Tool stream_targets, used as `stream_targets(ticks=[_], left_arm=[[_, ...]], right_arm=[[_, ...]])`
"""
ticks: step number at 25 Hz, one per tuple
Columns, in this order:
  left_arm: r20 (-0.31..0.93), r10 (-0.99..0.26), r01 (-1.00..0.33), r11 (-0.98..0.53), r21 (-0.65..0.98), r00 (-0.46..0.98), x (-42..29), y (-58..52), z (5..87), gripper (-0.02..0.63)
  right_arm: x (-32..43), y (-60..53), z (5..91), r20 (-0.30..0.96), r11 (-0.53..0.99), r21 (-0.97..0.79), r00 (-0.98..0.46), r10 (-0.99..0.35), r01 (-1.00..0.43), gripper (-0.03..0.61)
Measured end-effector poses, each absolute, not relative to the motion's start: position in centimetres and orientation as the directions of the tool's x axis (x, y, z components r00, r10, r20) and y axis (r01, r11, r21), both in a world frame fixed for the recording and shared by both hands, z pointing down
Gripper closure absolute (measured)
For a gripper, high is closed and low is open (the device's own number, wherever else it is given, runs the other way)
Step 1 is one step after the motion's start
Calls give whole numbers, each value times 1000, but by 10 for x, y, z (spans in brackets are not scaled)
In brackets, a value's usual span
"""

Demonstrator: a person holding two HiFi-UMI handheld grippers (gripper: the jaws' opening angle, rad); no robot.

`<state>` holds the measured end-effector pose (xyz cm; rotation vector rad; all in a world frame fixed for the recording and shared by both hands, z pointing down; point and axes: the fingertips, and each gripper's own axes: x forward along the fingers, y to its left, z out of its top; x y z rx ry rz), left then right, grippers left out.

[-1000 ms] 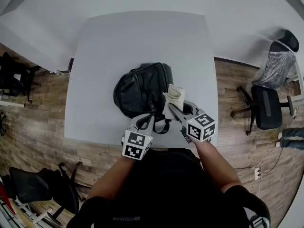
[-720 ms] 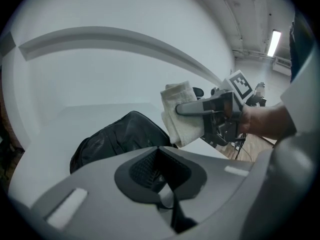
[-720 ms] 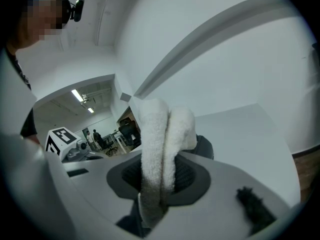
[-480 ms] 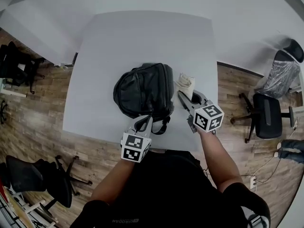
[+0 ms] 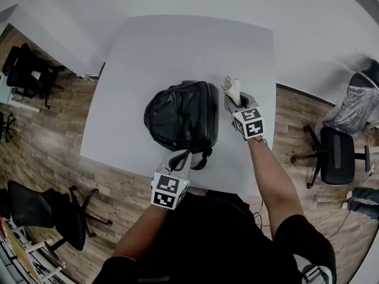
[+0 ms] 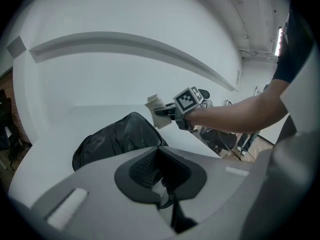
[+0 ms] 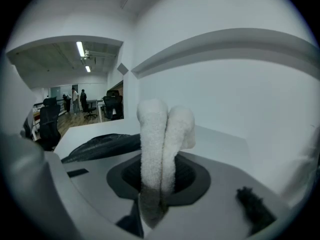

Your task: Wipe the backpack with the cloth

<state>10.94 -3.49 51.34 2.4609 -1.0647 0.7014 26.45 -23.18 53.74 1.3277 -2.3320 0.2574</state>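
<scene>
Right gripper (image 5: 233, 100) is holding a white fluffy cloth (image 5: 231, 88) just right of the black leather backpack (image 5: 180, 116).
Its jaws are clamping the cloth; the left gripper (image 5: 179, 157) is pinching the backpack's near black strap (image 5: 203, 157) on the white table (image 5: 177, 46).

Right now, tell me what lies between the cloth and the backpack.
Only a narrow strip of bare table, in the head view; the right gripper holds the cloth beside the backpack.

Office: swivel chairs (image 5: 334, 154), white table (image 5: 189, 46), wood-plank floor (image 5: 56, 129), ceiling strip lights (image 7: 80, 49).
</scene>
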Motion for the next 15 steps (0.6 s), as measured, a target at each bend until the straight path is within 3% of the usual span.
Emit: stream_targets(ticks=[15], left_arm=[[622, -594, -815, -565, 127, 510, 110, -18, 524, 607]], right_arm=[[254, -260, 570, 500, 603, 120, -477, -723, -788, 485]])
